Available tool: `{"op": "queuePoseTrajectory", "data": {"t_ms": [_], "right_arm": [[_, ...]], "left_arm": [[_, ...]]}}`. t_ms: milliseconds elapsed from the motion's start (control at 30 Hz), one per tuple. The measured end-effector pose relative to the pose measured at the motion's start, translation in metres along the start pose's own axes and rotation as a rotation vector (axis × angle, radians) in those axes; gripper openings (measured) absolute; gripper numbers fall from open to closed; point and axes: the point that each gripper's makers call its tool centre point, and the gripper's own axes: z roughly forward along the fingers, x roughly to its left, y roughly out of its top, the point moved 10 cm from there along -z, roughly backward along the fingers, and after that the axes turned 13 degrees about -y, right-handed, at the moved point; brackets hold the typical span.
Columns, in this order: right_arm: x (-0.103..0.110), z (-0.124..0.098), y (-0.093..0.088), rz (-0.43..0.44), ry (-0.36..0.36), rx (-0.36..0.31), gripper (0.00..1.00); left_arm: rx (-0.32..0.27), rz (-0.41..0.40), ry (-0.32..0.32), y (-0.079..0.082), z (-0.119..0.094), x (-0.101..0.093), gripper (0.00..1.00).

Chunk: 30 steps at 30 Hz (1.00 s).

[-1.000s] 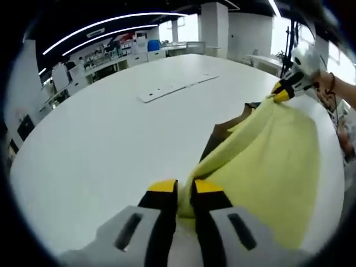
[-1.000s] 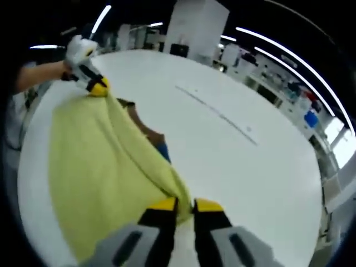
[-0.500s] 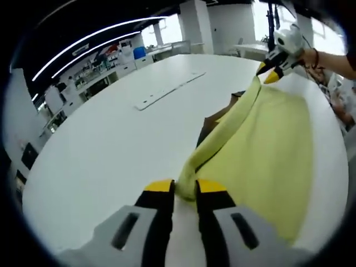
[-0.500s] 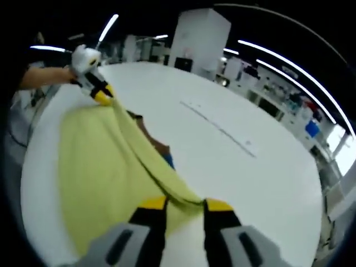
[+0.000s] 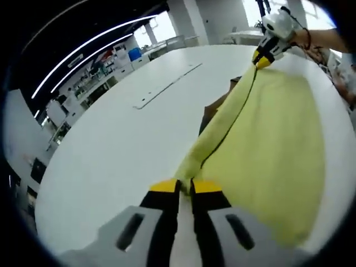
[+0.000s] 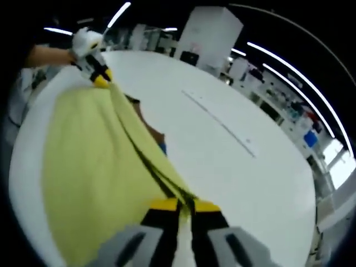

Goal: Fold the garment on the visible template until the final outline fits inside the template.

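A pale yellow garment (image 5: pixel 272 139) hangs stretched between the two grippers above a white table (image 5: pixel 111 144). My left gripper (image 5: pixel 186 186) is shut on one corner of it; the same gripper shows far off in the right gripper view (image 6: pixel 99 78). My right gripper (image 6: pixel 185 204) is shut on the other corner of the yellow garment (image 6: pixel 94 161), and appears at the top of the left gripper view (image 5: pixel 263 55), held by a hand. Under the taut edge a brown template (image 5: pixel 214 111) lies on the table, mostly hidden; its brown edge (image 6: pixel 149 129) has a blue bit beside it.
A long thin white strip (image 5: pixel 167 86) lies on the table beyond the garment, and crosses the right gripper view as the strip (image 6: pixel 222 125). Shelves and desks (image 5: pixel 94 78) stand behind the table. A white pillar (image 6: pixel 206 30) rises at the back.
Both grippers have lifted and pulled apart, so the garment's top edge is now taut and straight. The right gripper's jaws have closed tighter on the cloth.
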Motion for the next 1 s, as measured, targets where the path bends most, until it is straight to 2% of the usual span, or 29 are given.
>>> {"op": "queuePoseTrajectory", "data": {"t_ms": [167, 300, 400, 433, 533, 633, 667, 733, 867, 1000], "right_arm": [[0.001, 0.001, 0.0, 0.016, -0.011, 0.006, 0.0], [-0.005, -0.004, 0.004, 0.025, -0.04, -0.012, 0.0], [-0.011, -0.006, 0.008, 0.087, -0.068, -0.041, 0.0], [-0.012, -0.005, 0.009, 0.116, -0.073, -0.043, 0.0], [-0.011, -0.001, 0.004, 0.315, -0.068, -0.012, 0.0], [-0.013, 0.003, 0.002, 0.47, -0.105, -0.026, 0.0], [-0.015, 0.004, 0.002, 0.561, -0.113, -0.042, 0.01], [-0.018, 0.005, 0.0, 0.621, -0.099, -0.043, 0.07], [-0.017, 0.003, -0.005, 0.671, -0.099, 0.008, 0.31], [-0.013, -0.002, -0.008, 0.741, -0.079, 0.036, 0.5]], "left_arm": [[-0.014, -0.022, 0.022, 0.003, -0.005, 0.005, 0.0], [-0.112, -0.116, 0.041, 0.016, -0.015, 0.007, 0.0], [-0.183, -0.187, 0.058, 0.019, -0.018, 0.017, 0.0], [-0.2, -0.215, 0.058, 0.02, -0.018, 0.017, 0.0], [-0.24, -0.311, 0.08, 0.018, -0.016, 0.024, 0.0], [-0.23, -0.312, 0.109, 0.018, -0.015, 0.022, 0.0], [-0.225, -0.315, 0.128, 0.018, -0.016, 0.023, 0.0], [-0.231, -0.339, 0.144, 0.014, -0.019, 0.026, 0.01], [-0.256, -0.378, 0.139, 0.01, -0.024, 0.026, 0.09], [-0.278, -0.408, 0.126, 0.009, -0.029, 0.022, 0.21]]}}
